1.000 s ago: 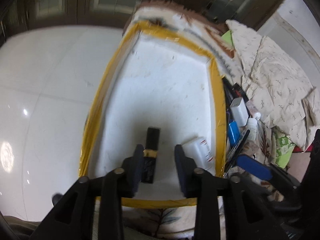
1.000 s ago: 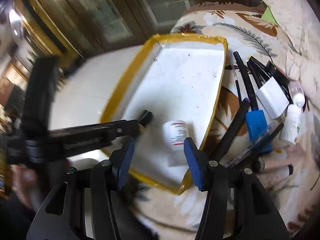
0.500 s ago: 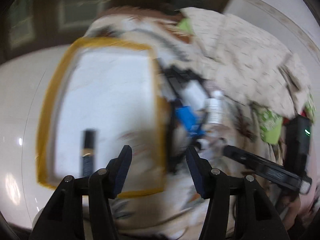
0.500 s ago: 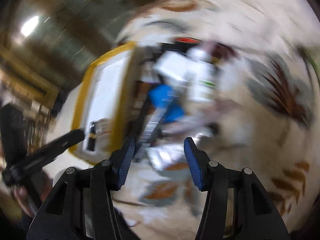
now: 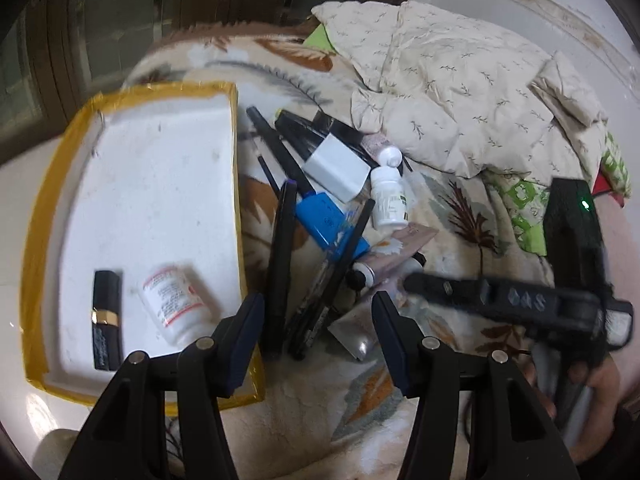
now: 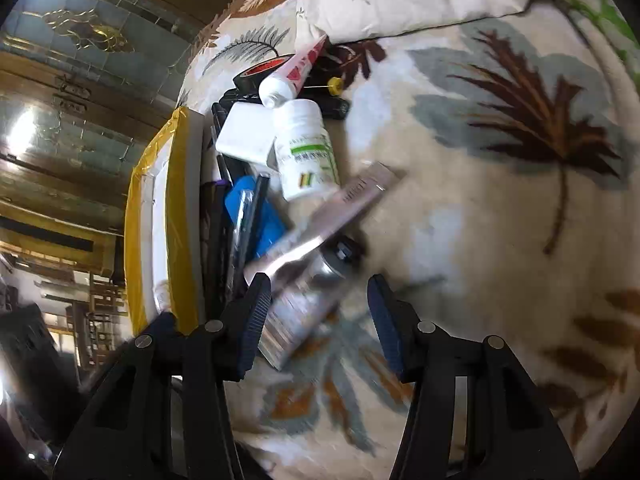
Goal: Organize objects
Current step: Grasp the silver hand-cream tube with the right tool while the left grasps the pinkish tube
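Item: both grippers moved from tray to the pile beside it.
Left gripper (image 5: 318, 320) has let go of the black lipstick (image 5: 106, 314), now lying in the yellow-edged tray (image 5: 132, 94) beside a white bottle (image 5: 174, 302); jaws spread, empty. Right gripper (image 6: 320, 320), jaws spread, hangs over a silver tube (image 6: 304, 304) on the bed. Most items unsorted.

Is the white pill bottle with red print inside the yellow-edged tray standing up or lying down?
Lying down: the white pill bottle with red print rests on its side on the yellow-edged white tray's floor, beside the black lipstick tube.
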